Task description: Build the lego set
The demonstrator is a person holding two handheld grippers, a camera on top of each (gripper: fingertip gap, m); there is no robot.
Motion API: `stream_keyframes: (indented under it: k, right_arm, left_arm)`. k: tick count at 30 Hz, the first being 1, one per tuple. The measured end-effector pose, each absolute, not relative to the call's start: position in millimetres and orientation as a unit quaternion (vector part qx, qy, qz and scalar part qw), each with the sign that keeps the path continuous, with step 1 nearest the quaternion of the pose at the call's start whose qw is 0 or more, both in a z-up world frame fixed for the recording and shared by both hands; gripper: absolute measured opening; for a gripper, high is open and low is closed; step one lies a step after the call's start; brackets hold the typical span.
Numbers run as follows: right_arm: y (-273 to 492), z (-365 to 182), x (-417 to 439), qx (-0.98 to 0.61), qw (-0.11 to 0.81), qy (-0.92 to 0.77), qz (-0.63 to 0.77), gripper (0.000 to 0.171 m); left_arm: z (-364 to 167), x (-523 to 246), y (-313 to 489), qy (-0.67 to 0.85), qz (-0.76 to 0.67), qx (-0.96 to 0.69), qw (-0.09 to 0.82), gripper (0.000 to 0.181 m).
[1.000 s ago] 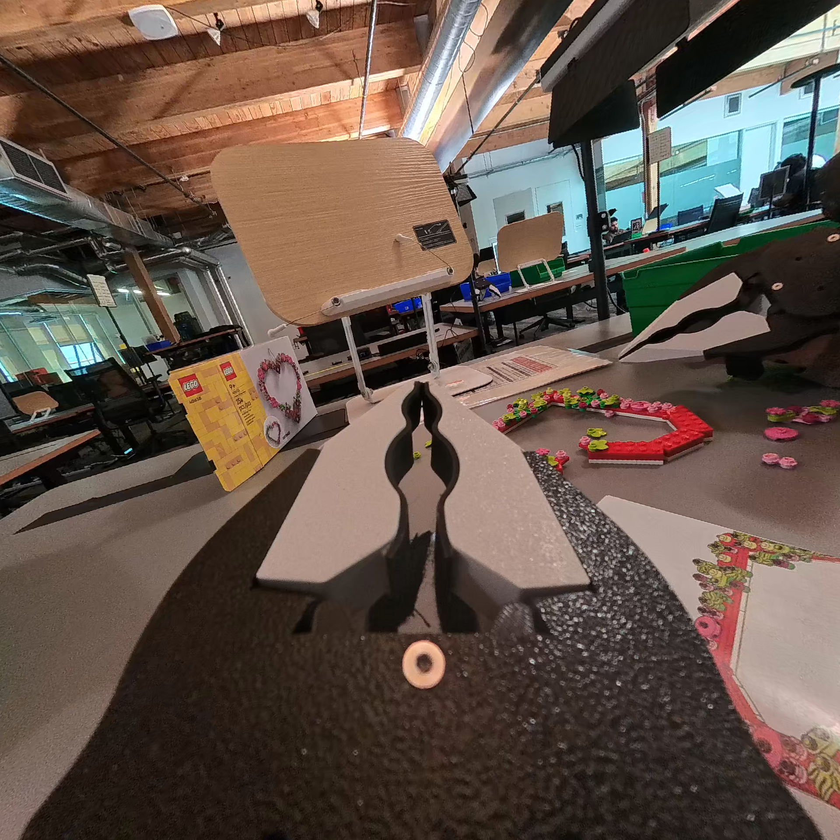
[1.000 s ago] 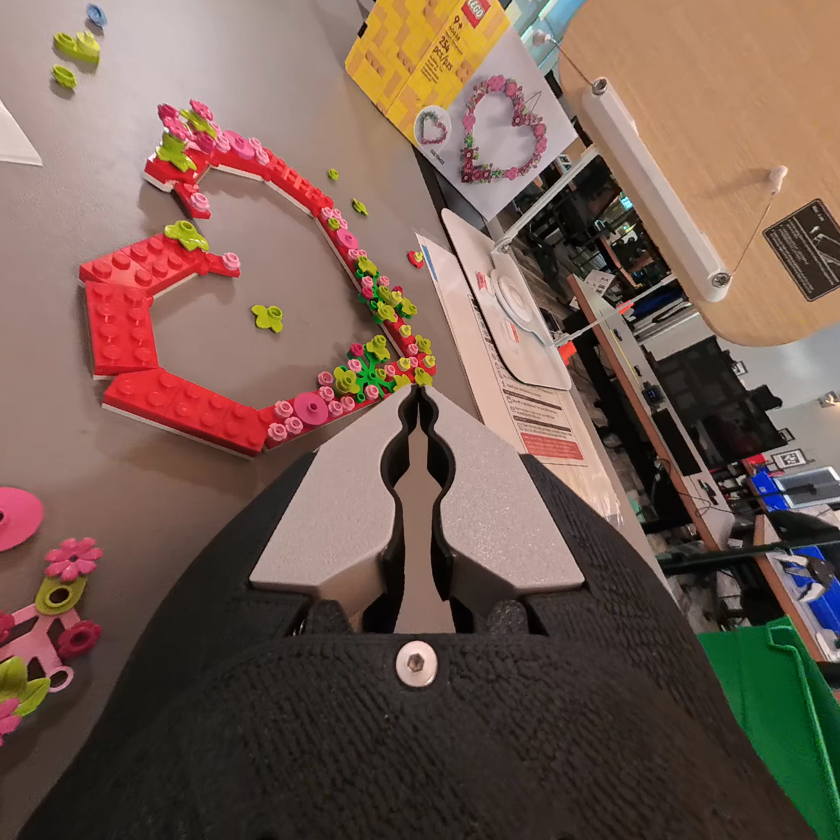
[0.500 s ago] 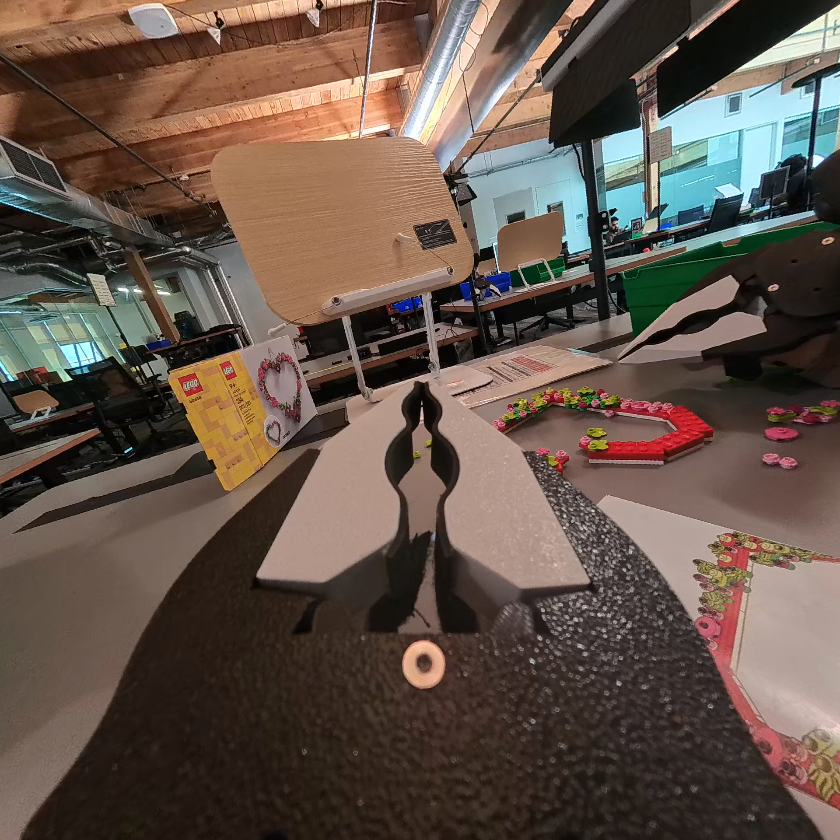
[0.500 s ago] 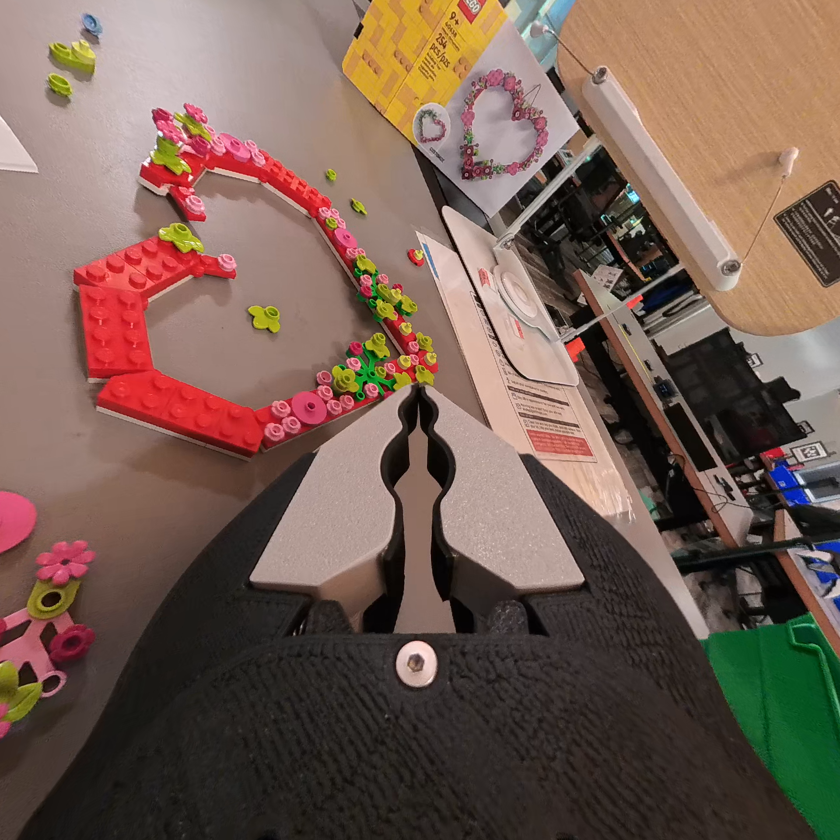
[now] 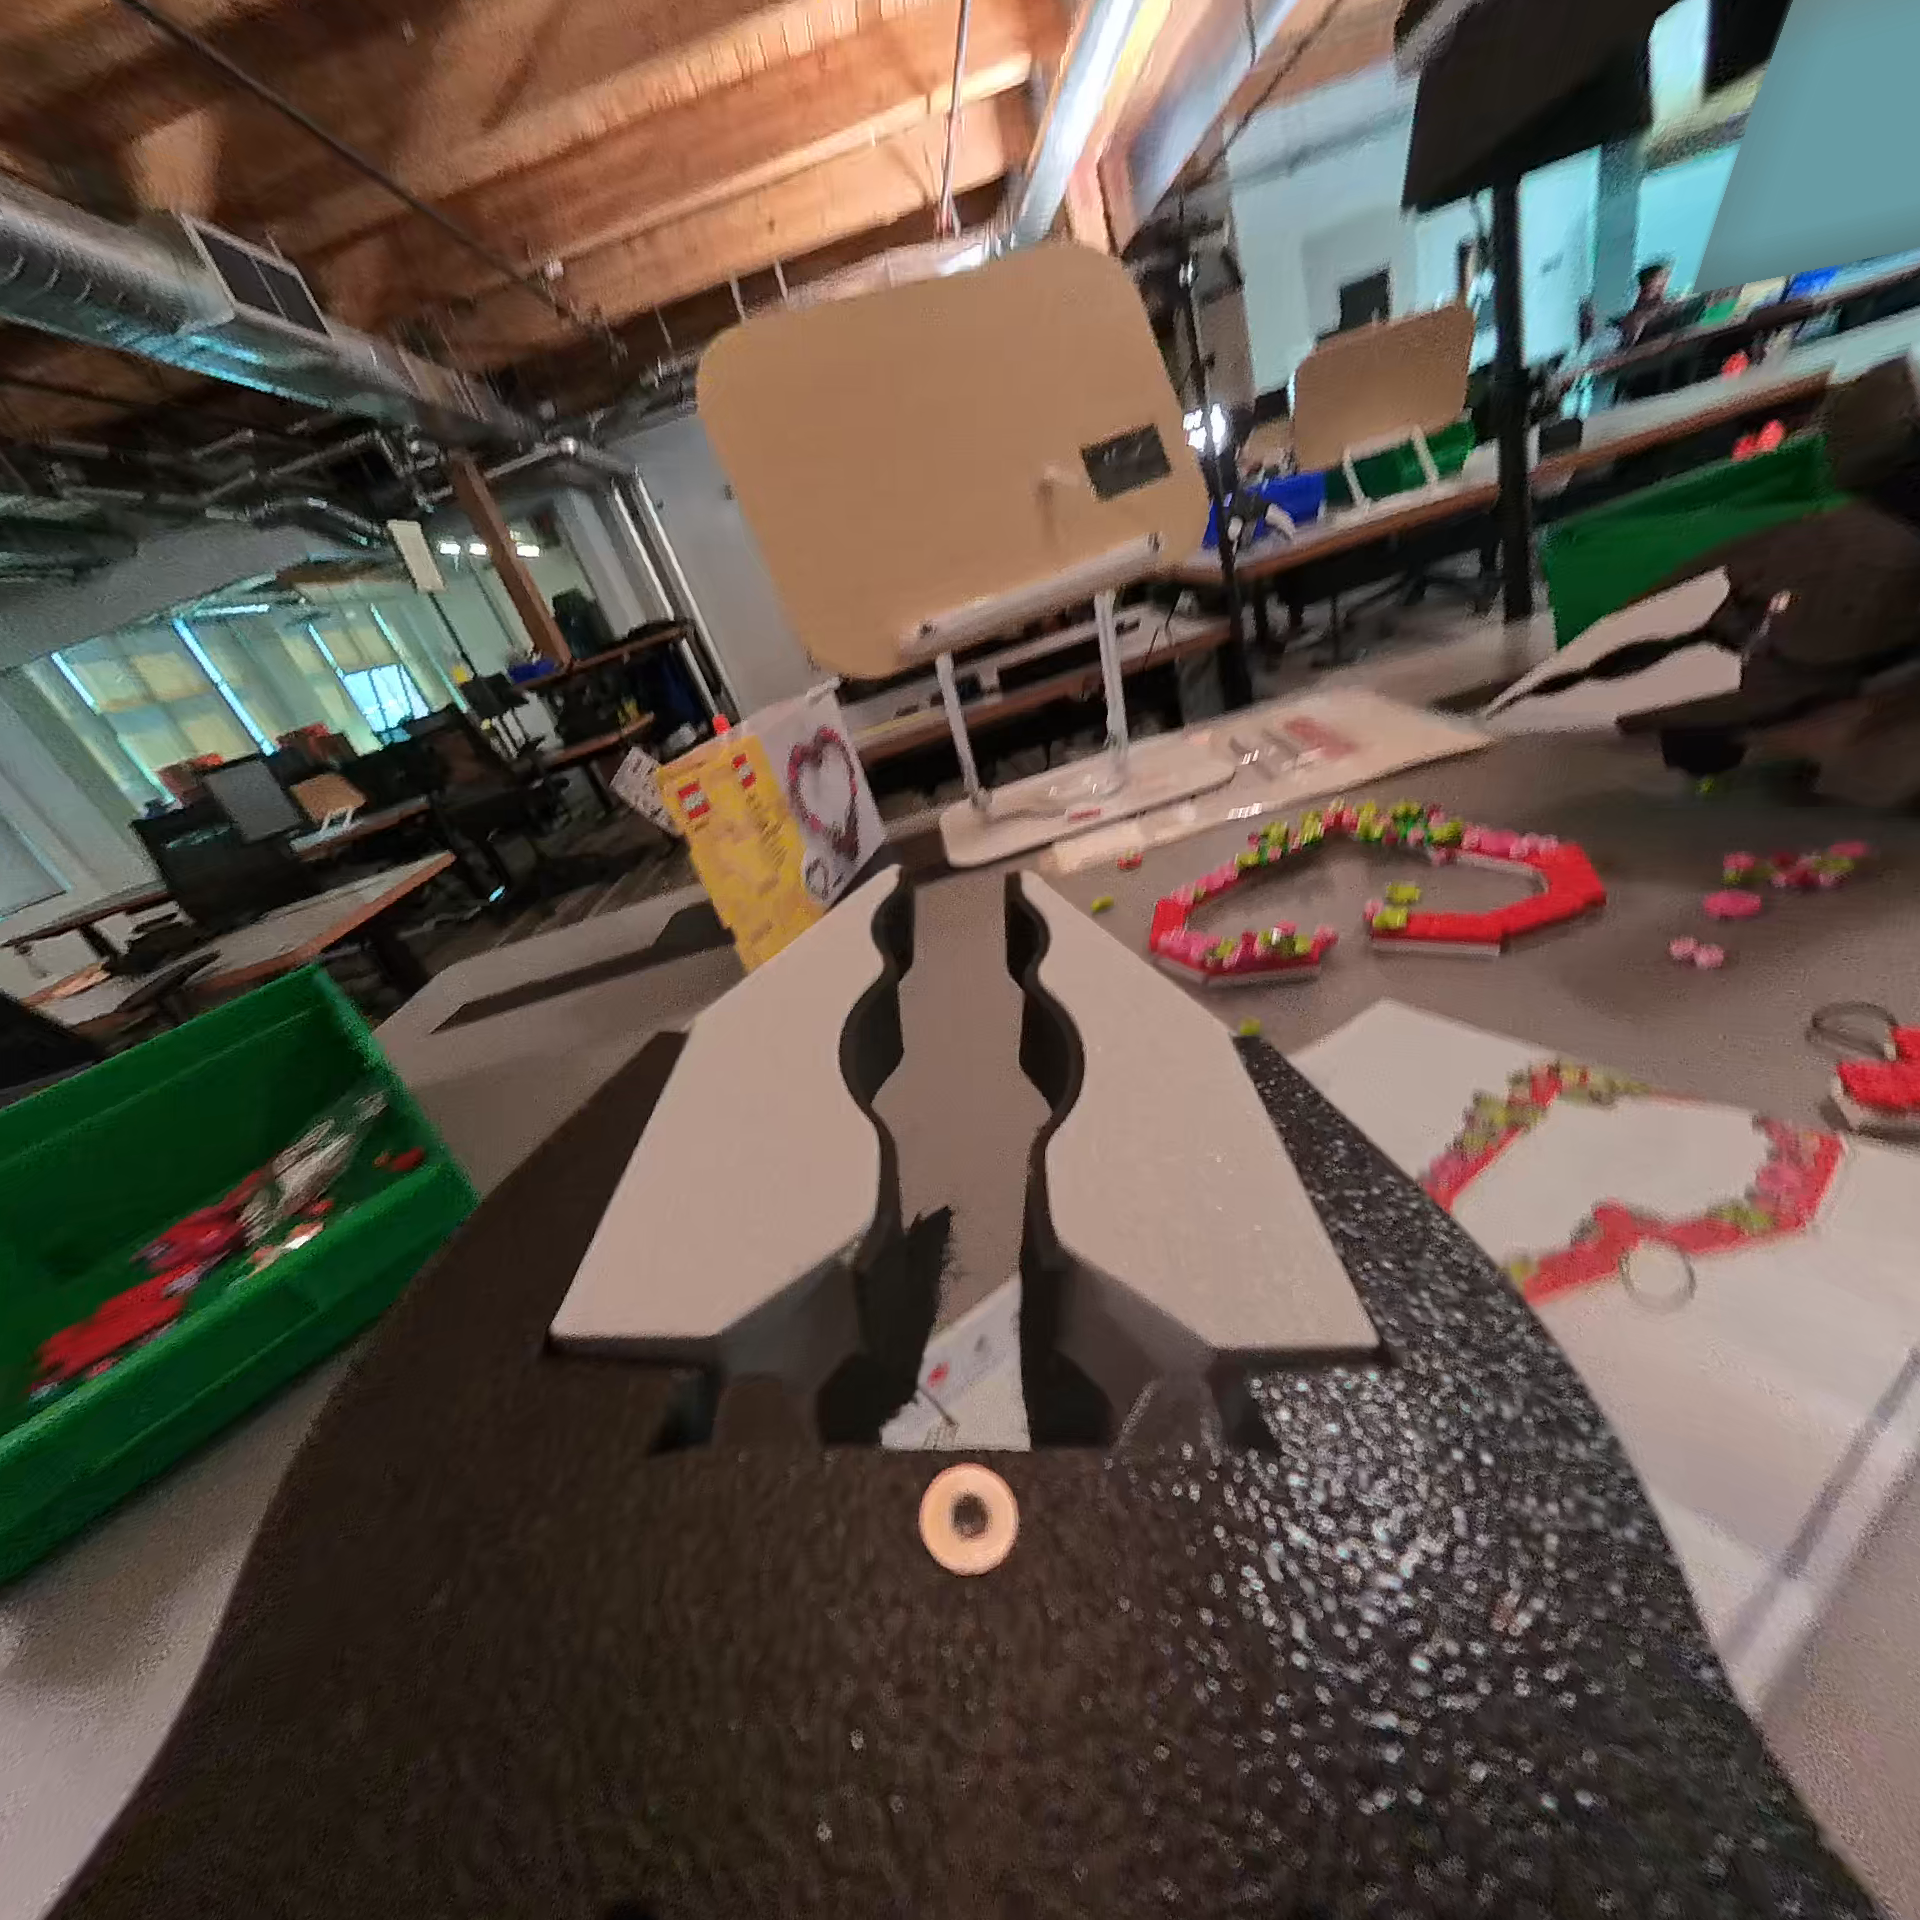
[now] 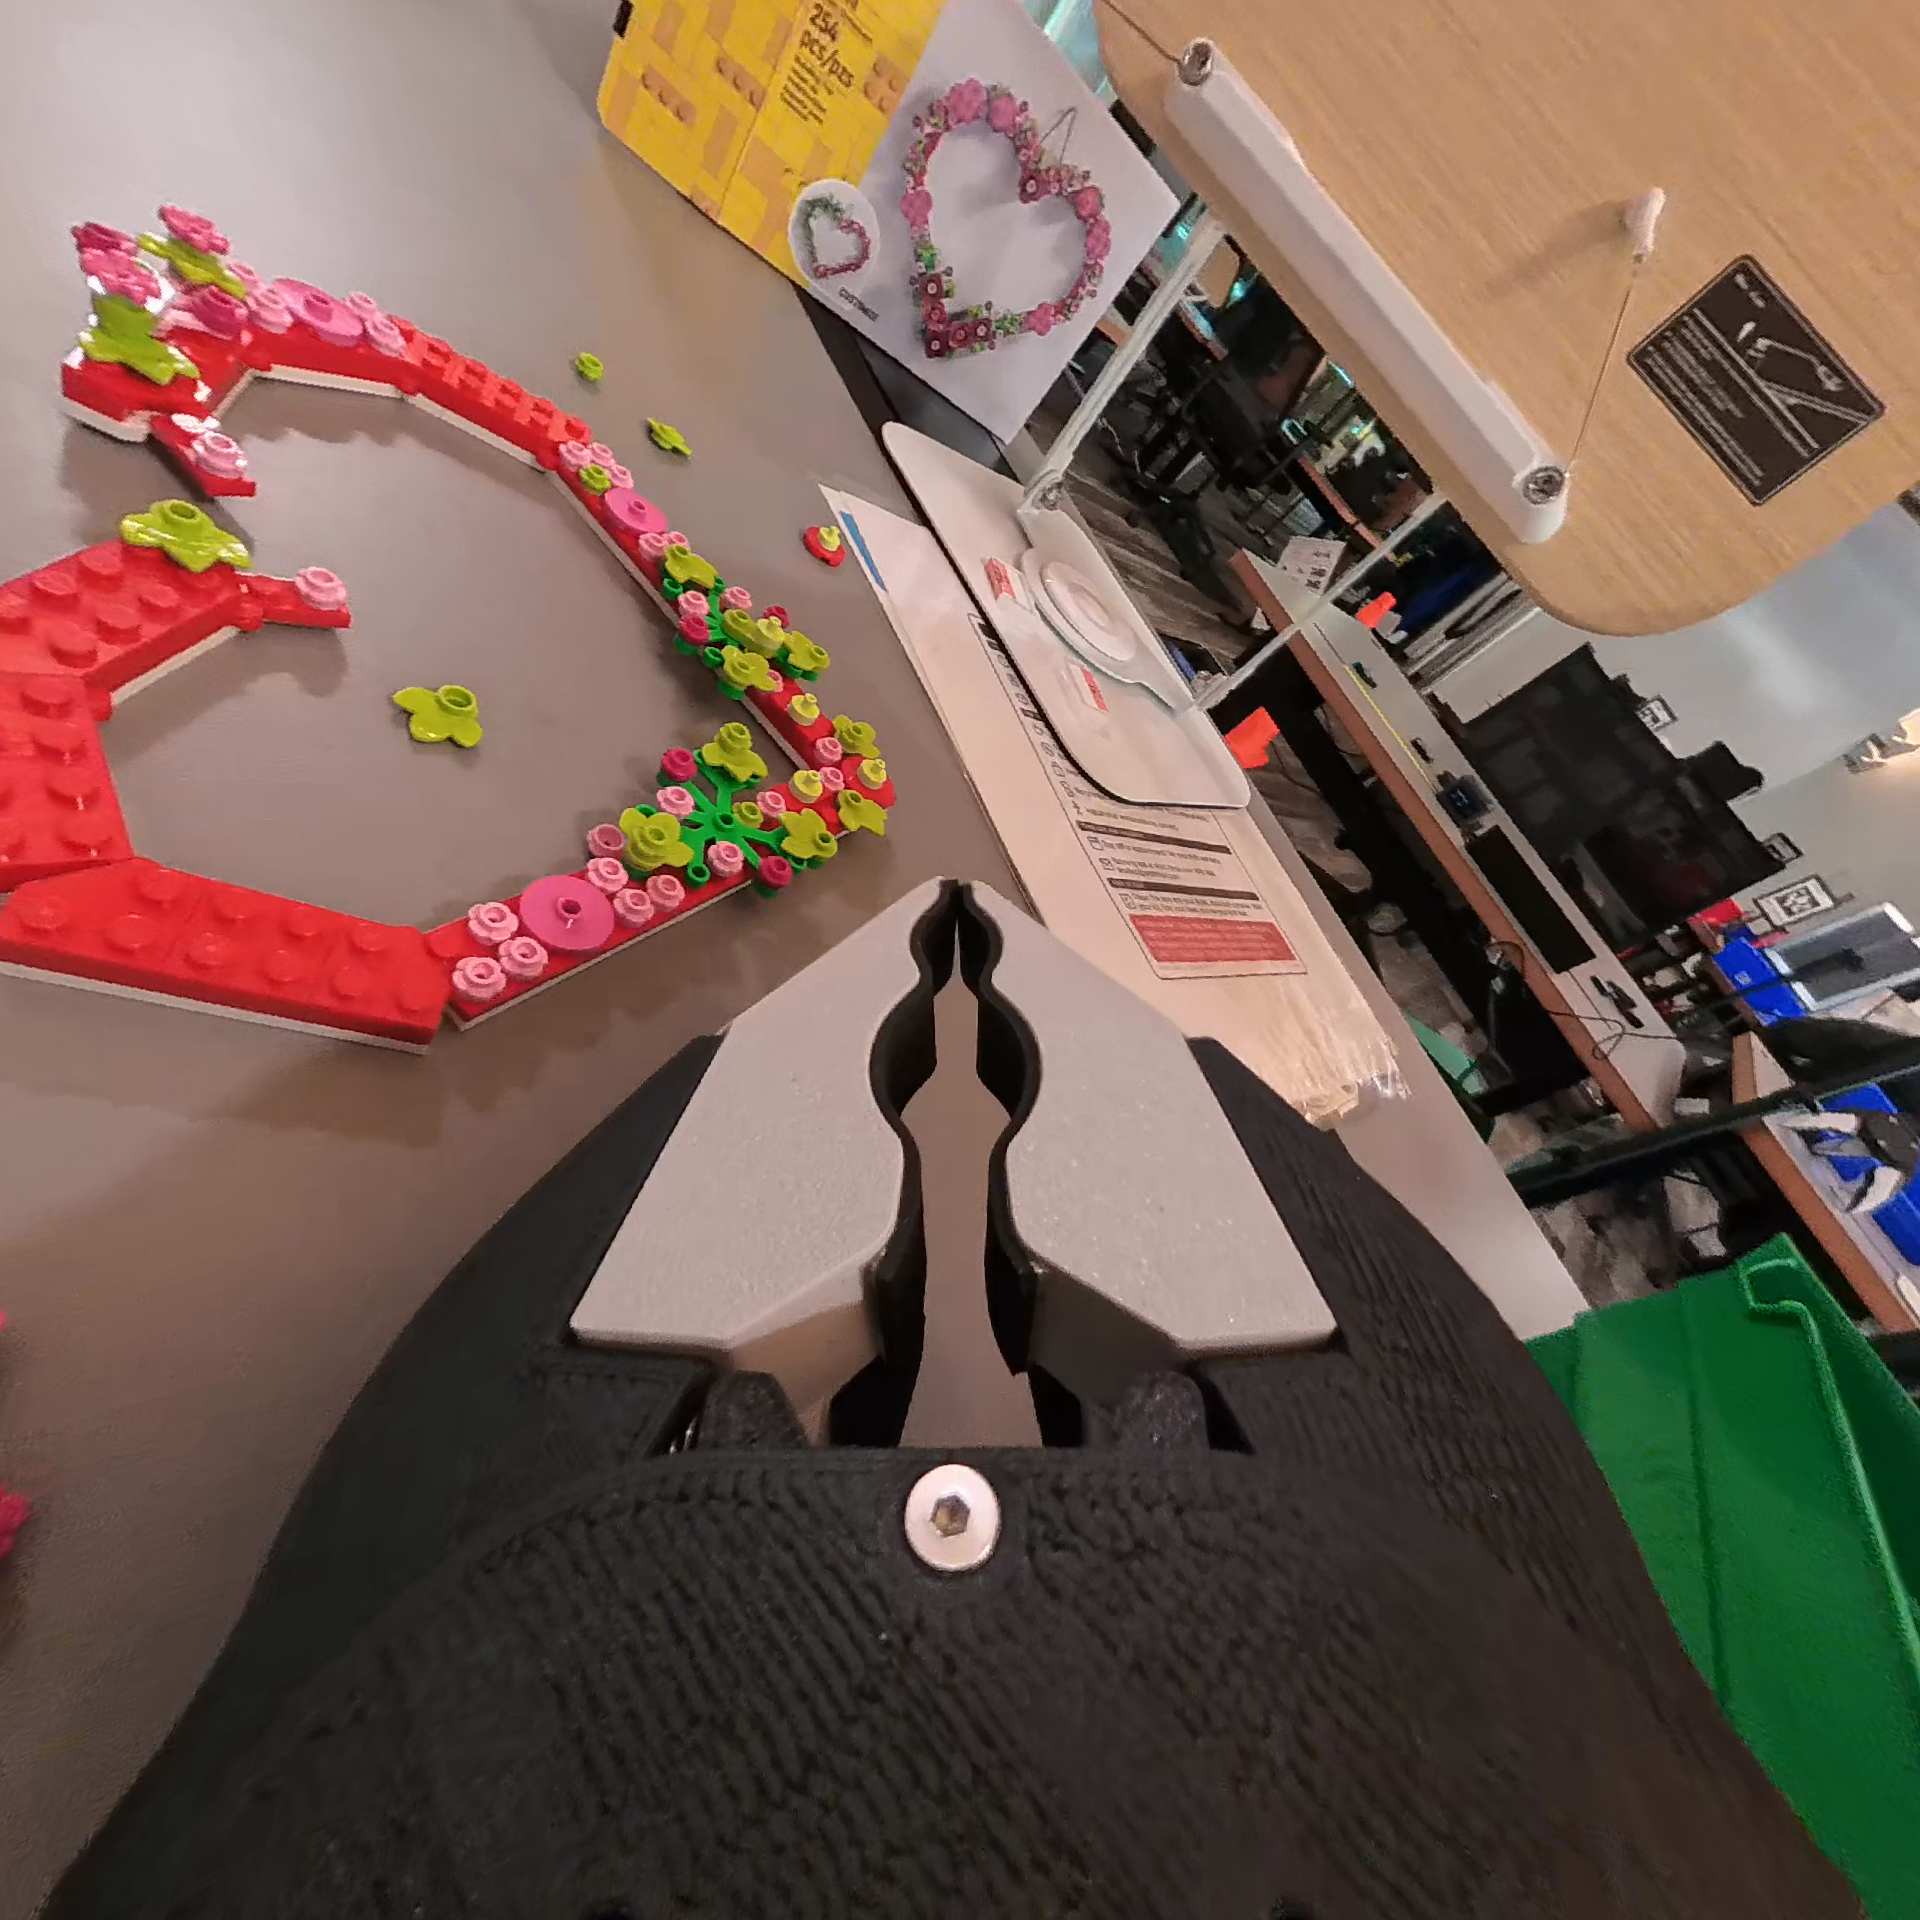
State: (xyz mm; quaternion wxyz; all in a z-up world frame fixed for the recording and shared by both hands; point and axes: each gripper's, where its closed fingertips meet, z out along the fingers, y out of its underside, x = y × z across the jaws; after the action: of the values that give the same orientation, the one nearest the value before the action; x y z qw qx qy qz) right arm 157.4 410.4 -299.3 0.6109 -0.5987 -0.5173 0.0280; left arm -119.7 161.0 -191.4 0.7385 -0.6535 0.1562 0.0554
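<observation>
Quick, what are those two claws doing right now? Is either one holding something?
Left claw: open, nothing between its fingers.
Right claw: closed, tips together, holding nothing.

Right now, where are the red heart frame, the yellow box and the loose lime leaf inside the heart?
red heart frame [image 6: 223, 940], right wrist view, lower red plate.
yellow box [image 6: 748, 94], right wrist view, yellow side.
lime leaf [image 6: 440, 715], right wrist view, its middle.
</observation>
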Motion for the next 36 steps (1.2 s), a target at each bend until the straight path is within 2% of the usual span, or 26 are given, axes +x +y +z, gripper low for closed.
stream_keyframes:
  k: [1, 5, 12, 20, 25, 28, 32, 36]
  right_arm:
    - [409, -299, 156, -0.596, 0.611, -0.521, 0.030, 0.000]
    - [395, -306, 144, -0.552, 0.604, -0.575, 0.011, 0.000]
    - [398, -301, 157, -0.558, 0.614, -0.556, -0.048, 0.000]
    - [327, -251, 156, -0.510, 0.704, -0.492, -0.044, 0.000]
    - [257, -239, 98, -0.484, 0.721, -0.495, 0.034, 0.000]
    - [211, -254, 40, -0.504, 0.671, -0.535, 0.098, 0.000]
    - [136, -293, -38, -0.521, 0.528, -0.632, 0.224, 0.000]
    - [100, -325, -70, -0.554, 0.395, -0.674, 0.287, 0.000]
  left_arm:
    - [-194, -126, 150, 0.161, 0.071, -0.664, 0.727, 0.016]
    - [-217, -145, 109, 0.221, 0.115, -0.706, 0.663, 0.022]
    - [-284, -108, 44, 0.413, 0.003, -0.732, 0.542, 0.032]
    - [-303, -99, 30, 0.420, -0.070, -0.715, 0.555, 0.039]
    - [-320, -100, 33, 0.433, -0.071, -0.725, 0.531, 0.048]
    - [-323, -104, 31, 0.436, -0.069, -0.725, 0.528, 0.049]
    - [-319, -112, 27, 0.424, -0.083, -0.729, 0.532, 0.049]
    - [-314, -115, 25, 0.421, -0.082, -0.725, 0.538, 0.048]
